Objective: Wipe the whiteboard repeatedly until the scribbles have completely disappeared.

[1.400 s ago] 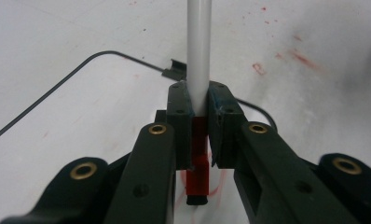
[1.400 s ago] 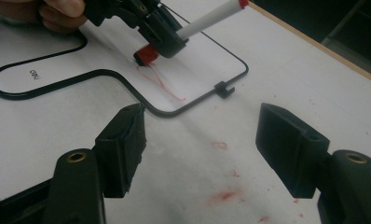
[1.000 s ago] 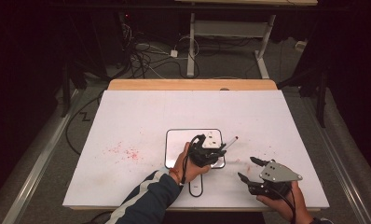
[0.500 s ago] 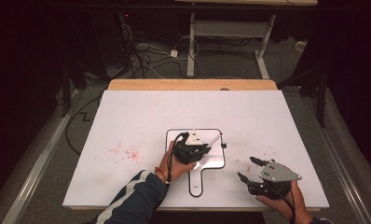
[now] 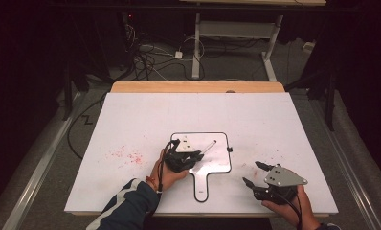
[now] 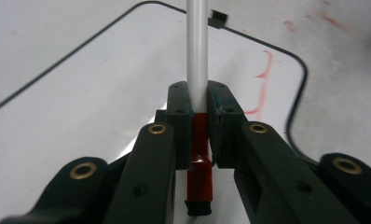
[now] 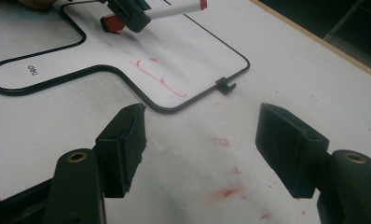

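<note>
Clearly we hold the marker (image 6: 196, 51) clamped in our left gripper (image 5: 181, 158), low over the whiteboard (image 5: 217, 165) at the table's (image 5: 131, 120) near middle, angled as if for writing. Our right gripper (image 5: 274, 182) rests near right of the board, jaws wide and empty, probably parked clear.

The high view looks forward and down on the table (image 5: 131, 120); both gripper views sit low and close, sharing the whiteboard (image 7: 183, 60), seemingly from opposite sides.
</note>
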`<state>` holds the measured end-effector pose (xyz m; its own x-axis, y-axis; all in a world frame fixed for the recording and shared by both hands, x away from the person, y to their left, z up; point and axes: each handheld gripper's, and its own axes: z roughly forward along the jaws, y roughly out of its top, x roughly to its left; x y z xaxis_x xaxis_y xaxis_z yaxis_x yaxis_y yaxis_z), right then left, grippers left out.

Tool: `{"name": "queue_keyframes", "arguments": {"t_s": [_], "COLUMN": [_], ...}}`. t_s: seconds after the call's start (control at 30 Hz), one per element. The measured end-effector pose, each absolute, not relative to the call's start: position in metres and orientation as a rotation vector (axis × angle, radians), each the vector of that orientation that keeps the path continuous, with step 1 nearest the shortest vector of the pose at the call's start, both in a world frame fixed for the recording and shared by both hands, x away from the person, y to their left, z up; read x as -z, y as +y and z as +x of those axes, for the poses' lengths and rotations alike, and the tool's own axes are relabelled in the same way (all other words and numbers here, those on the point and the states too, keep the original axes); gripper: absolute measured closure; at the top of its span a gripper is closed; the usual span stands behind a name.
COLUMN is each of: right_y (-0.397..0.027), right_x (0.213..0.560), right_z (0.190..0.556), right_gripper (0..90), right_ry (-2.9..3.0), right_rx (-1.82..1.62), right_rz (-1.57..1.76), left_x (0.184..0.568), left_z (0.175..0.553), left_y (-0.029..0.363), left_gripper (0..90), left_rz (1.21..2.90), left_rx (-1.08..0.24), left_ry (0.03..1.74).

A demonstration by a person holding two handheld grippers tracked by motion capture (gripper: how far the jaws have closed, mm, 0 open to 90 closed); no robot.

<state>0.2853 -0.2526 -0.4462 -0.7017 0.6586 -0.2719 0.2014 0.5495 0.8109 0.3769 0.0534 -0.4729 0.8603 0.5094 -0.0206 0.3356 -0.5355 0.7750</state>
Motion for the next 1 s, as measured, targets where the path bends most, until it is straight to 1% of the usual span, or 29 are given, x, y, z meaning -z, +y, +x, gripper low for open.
{"name": "queue_keyframes", "arguments": {"t_s": [0.1, 0.4, 0.57, 1.0], "right_y": [-0.251, -0.252, -0.257, -0.257], "right_x": [0.447, 0.447, 0.446, 0.447], "right_z": [0.286, 0.286, 0.285, 0.286], "right_gripper": [34.2, 34.2, 34.3, 34.4], "right_ry": [2.227, 2.229, 2.218, 2.222], "right_rx": [-1.061, -1.059, -1.057, -1.038], "right_rz": [0.69, 0.69, 0.701, 0.704], "left_x": [0.472, 0.47, 0.467, 0.469], "left_z": [0.375, 0.385, 0.384, 0.389], "left_y": [0.039, 0.006, -0.01, -0.032], "left_gripper": [78.2, 78.2, 78.2, 78.2], "left_rz": [2.197, 2.176, 2.182, 2.191], "left_rx": [-0.268, -0.217, -0.215, -0.207], "left_ry": [0.575, 0.555, 0.526, 0.517]}}
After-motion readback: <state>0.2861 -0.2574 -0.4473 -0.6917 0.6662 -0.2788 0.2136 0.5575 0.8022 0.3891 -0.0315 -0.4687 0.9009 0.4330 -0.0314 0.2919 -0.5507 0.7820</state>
